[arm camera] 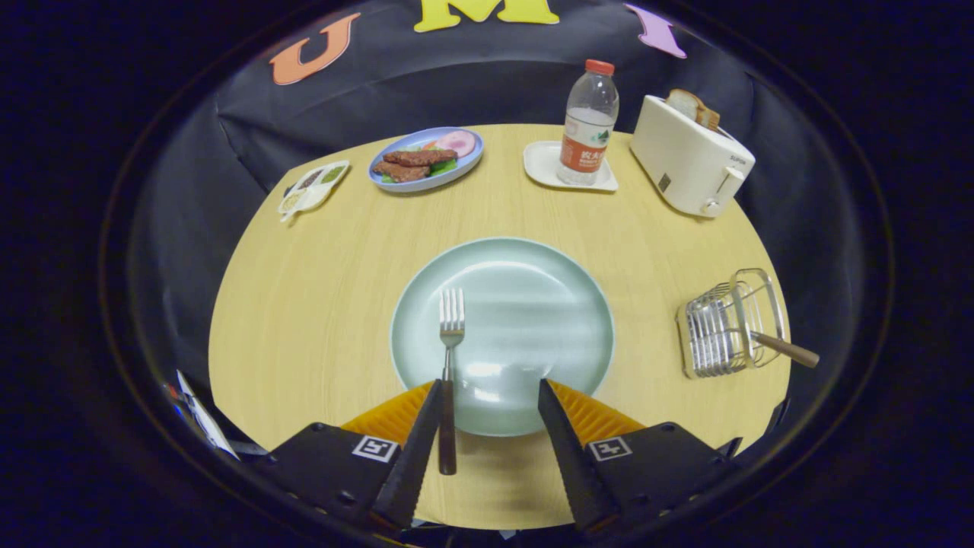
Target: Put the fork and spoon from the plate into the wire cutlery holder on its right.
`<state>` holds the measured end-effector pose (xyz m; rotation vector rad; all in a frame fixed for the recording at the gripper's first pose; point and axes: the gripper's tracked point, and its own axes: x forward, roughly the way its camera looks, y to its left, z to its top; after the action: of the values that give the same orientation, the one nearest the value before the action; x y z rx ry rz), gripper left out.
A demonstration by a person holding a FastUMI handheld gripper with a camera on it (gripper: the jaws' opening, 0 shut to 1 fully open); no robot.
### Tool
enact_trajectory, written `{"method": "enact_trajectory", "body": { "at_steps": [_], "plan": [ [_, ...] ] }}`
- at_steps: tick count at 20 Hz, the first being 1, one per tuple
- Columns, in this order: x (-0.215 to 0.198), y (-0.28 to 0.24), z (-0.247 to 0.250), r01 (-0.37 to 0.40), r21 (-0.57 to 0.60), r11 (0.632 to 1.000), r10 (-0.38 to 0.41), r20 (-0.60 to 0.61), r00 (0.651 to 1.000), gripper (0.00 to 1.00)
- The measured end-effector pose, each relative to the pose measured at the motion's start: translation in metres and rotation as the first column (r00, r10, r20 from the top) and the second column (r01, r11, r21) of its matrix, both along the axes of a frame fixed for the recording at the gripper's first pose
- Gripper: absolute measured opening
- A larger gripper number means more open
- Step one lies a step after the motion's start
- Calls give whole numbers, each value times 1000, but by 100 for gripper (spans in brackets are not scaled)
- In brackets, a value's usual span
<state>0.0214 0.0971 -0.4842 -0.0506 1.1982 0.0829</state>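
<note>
One fork (450, 358) lies on the single pale green plate (548, 304), its handle just beside the left finger of the gripper (487, 396), whose jaws stand wide apart, holding nothing. One wire holder (727, 323) at the plate's right has a wooden-handled utensil (787, 350) in it. The round wooden table (304, 304) also bears one bottle (587, 122) and one toaster (689, 156).

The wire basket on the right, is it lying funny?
Yes. The wire basket lies tipped on its side on the table, with a wooden handle sticking out. The fork hangs off the plate edge, between the open gripper fingers.
</note>
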Motion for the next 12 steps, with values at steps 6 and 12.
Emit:
{"method": "enact_trajectory", "body": {
  "at_steps": [6,12],
  "plan": [
    [4,18,-21,12,-17,1000,-11,25,1000,55],
    [-2,31,-42,36,-24,999,-36,-1,999,31]
  ]
}}
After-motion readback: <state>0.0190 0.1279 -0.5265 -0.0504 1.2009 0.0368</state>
